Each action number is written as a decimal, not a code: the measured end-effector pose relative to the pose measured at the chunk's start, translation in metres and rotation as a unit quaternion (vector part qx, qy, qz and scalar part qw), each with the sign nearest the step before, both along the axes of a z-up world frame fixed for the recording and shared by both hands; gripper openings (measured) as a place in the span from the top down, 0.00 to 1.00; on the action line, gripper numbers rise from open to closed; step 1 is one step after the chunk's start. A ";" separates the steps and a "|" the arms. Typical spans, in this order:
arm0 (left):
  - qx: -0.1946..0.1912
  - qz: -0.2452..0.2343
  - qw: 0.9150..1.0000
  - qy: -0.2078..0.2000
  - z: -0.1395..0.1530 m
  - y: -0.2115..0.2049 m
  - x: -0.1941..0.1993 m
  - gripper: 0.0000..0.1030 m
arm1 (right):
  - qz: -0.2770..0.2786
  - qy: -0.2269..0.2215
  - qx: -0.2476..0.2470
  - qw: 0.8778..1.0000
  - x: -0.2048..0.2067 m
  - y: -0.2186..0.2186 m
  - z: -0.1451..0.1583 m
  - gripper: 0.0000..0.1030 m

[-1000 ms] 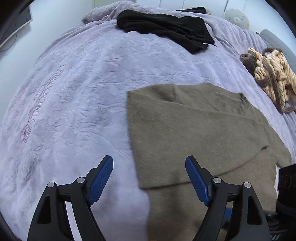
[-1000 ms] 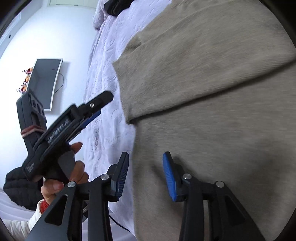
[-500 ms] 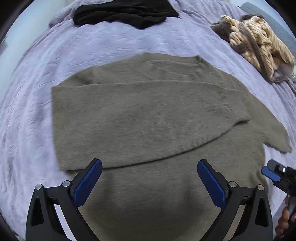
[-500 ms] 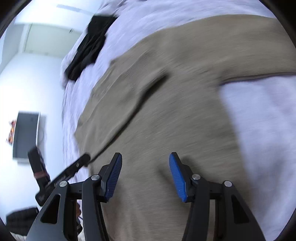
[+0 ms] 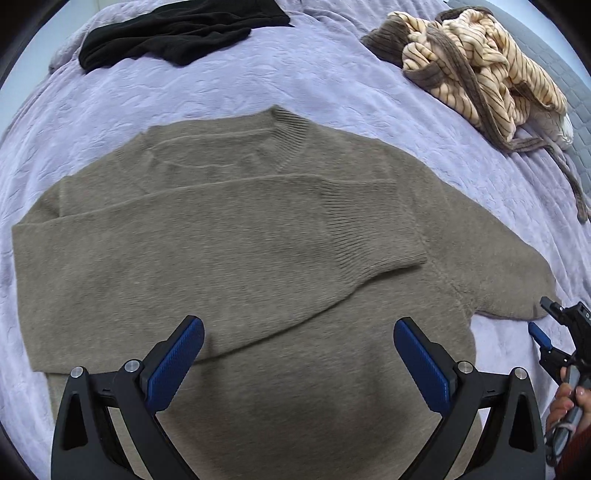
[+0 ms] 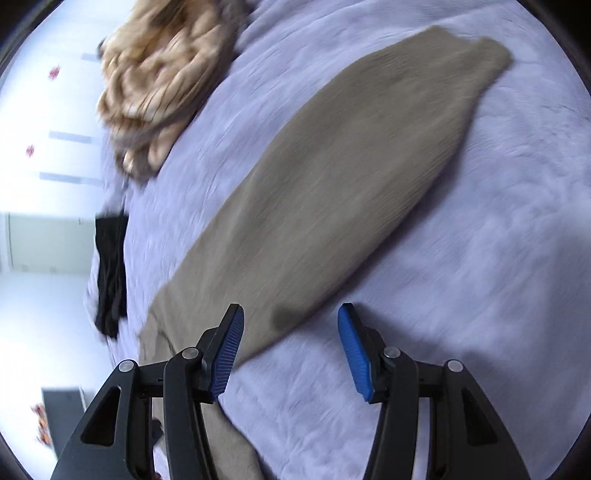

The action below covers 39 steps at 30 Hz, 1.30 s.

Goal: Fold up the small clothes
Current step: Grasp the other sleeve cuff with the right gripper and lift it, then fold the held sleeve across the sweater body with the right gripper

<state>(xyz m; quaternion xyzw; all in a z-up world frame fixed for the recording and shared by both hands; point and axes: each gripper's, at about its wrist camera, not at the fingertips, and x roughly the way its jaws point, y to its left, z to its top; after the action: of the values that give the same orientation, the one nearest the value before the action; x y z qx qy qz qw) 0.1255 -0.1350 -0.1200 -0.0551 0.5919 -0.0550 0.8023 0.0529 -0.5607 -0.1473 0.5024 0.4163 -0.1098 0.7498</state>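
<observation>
A fuzzy taupe-brown knitted sweater [image 5: 258, 258] lies flat on the quilted lavender bedspread [image 5: 325, 74], neck band away from the left wrist camera; one sleeve is already folded across the chest, its ribbed cuff [image 5: 373, 229] resting on the body. The other sleeve [image 6: 351, 177] lies stretched out over the bedspread. The left tongs [image 5: 298, 354] hover wide apart above the lower body, holding nothing; the right tongs [image 6: 291, 350] are also spread and empty, just over the outstretched sleeve near its shoulder end. The knit looks soft, limp and light, likely to sag and stretch if lifted by one point, so the cuff or a doubled edge seems the better hold. A crumpled black garment [image 5: 173, 29] and a cream-and-brown striped knit heap [image 5: 476, 70] lie well apart.
</observation>
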 end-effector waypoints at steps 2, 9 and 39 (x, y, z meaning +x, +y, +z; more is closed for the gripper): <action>-0.003 0.000 1.000 0.003 -0.003 -0.008 0.004 0.00 | -0.033 -0.013 0.013 0.999 -0.002 -0.022 -0.005 0.44; -0.001 0.019 1.000 -0.016 -0.006 -0.023 0.024 0.00 | -0.118 -0.062 0.107 0.985 0.006 -0.060 -0.020 0.50; 0.025 0.121 0.992 -0.023 -0.008 0.166 -0.035 0.00 | 0.602 -0.041 -0.173 0.779 0.155 0.421 0.021 0.88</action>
<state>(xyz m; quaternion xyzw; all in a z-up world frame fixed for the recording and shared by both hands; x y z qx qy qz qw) 0.0900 0.0312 -0.1277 -0.1049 0.5636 0.0560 0.8175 0.2074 -0.1397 -0.1264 0.0157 0.5766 0.3147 0.7538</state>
